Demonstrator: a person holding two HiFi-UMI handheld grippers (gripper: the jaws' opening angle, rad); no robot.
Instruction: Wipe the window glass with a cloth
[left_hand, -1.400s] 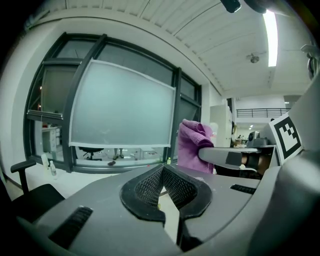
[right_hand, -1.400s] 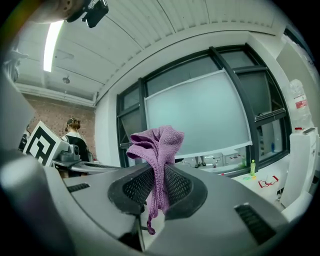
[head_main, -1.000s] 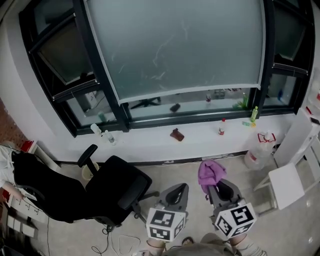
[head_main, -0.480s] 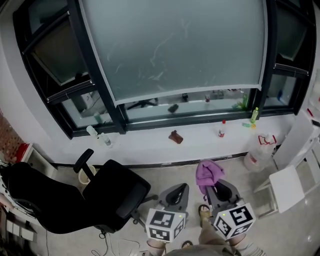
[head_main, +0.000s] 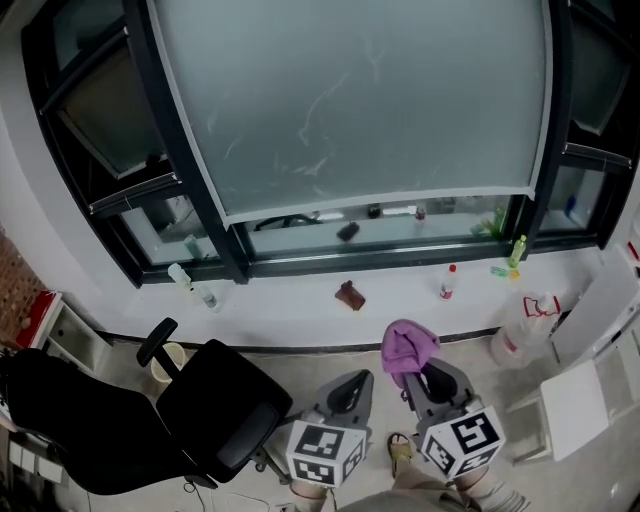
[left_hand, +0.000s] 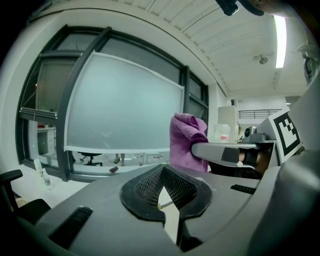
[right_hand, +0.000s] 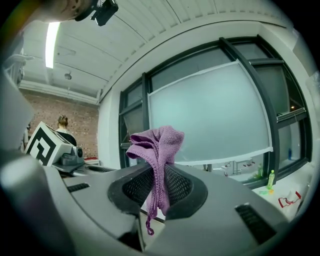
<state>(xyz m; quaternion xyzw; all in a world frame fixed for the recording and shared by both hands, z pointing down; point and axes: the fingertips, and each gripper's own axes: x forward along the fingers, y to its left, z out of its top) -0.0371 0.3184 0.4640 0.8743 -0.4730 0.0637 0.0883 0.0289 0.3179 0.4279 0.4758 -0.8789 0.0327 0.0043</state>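
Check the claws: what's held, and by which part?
Right claw is shut on the purple cloth, pinched through its bunched middle; folds stick out above and a hem tail hangs below. Left claw is shut and empty.

Evenly bright, ceiling strip light (right_hand: 52, 42) glaring, fisheye bending all 3 views' edges.

Frosted window glass (head_main: 350, 100) above the windowsill (head_main: 290, 302). Below the sill: right gripper (head_main: 424, 372) pinching a purple cloth (head_main: 407, 345), left gripper (head_main: 349, 386) beside it, black office chair (head_main: 215, 405) further left. On the sill: small brown item (head_main: 350, 295), possibly a sponge.
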